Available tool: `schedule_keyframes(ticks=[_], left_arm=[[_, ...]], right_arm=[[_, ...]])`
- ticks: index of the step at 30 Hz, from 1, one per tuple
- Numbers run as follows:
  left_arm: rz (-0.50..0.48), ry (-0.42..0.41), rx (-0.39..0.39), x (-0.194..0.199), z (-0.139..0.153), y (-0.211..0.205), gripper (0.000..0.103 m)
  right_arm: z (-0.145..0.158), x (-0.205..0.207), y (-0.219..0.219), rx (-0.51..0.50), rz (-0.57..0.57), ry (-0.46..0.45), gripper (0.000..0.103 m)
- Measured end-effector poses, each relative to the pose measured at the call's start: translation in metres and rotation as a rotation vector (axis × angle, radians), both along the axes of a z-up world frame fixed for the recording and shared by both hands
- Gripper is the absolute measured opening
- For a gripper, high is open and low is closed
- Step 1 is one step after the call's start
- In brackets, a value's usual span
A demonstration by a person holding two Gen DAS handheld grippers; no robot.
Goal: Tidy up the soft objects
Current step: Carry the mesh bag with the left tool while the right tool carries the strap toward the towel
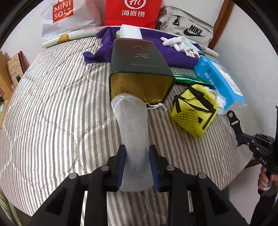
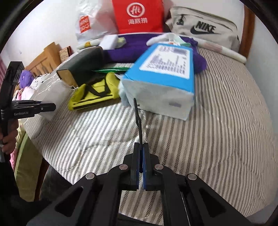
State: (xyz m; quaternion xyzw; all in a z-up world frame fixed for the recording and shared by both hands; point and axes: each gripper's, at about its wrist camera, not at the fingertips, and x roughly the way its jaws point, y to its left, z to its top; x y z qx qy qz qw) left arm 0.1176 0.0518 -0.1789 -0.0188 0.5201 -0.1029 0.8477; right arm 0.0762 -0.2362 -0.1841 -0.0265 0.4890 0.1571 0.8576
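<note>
A bed (image 1: 52, 107) with a grey-and-white striped cover fills both views, and against the far wall stand a white shopping bag (image 1: 67, 19), a red paper bag (image 1: 133, 13) and a beige backpack (image 1: 185, 27). In the left wrist view the left gripper (image 1: 137, 166) has its jaws part open around the near end of a pale translucent pouch (image 1: 133, 125); I cannot tell whether the pads press on it. The far end of the pouch lies in the open mouth of a dark green box (image 1: 139, 59) with a gold lining, which lies on its side in the middle of the bed. Right of the box sit a small yellow bag (image 1: 192, 111) with black straps and a blue tissue pack (image 1: 219, 78); behind them a purple towel (image 1: 156, 50) carries a white glove (image 1: 172, 42) and a white block (image 1: 131, 31). In the right wrist view the right gripper (image 2: 141, 166) is clenched on a thin black strip (image 2: 138, 121) that reaches toward the near end of the blurred tissue pack.
</note>
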Motion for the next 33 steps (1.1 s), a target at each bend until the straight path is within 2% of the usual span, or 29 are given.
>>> schedule_keyframes(ticks=[3, 4, 5, 6, 19, 33], left_arm=[[0.010, -0.032, 0.010, 0.002, 0.000, -0.003, 0.026], [0.013, -0.032, 0.015, 0.003, 0.000, -0.003, 0.021], [0.011, -0.030, 0.018, 0.003, 0.000, -0.003, 0.008], [0.002, -0.022, 0.014, 0.003, 0.000, -0.004, 0.007], [-0.003, -0.052, -0.042, -0.016, 0.037, -0.002, 0.007], [-0.017, -0.106, -0.106, -0.007, 0.077, -0.002, 0.007]], right_arm=[[-0.003, 0.001, 0.001, 0.011, -0.011, 0.004, 0.003], [-0.003, 0.002, 0.001, 0.007, -0.014, 0.004, 0.003], [-0.003, 0.002, 0.002, 0.003, -0.014, 0.004, 0.003], [-0.003, 0.001, 0.003, 0.001, -0.011, 0.002, 0.003], [0.020, -0.005, 0.003, 0.022, 0.002, -0.039, 0.003], [0.062, 0.004, 0.000, 0.044, 0.016, -0.114, 0.003]])
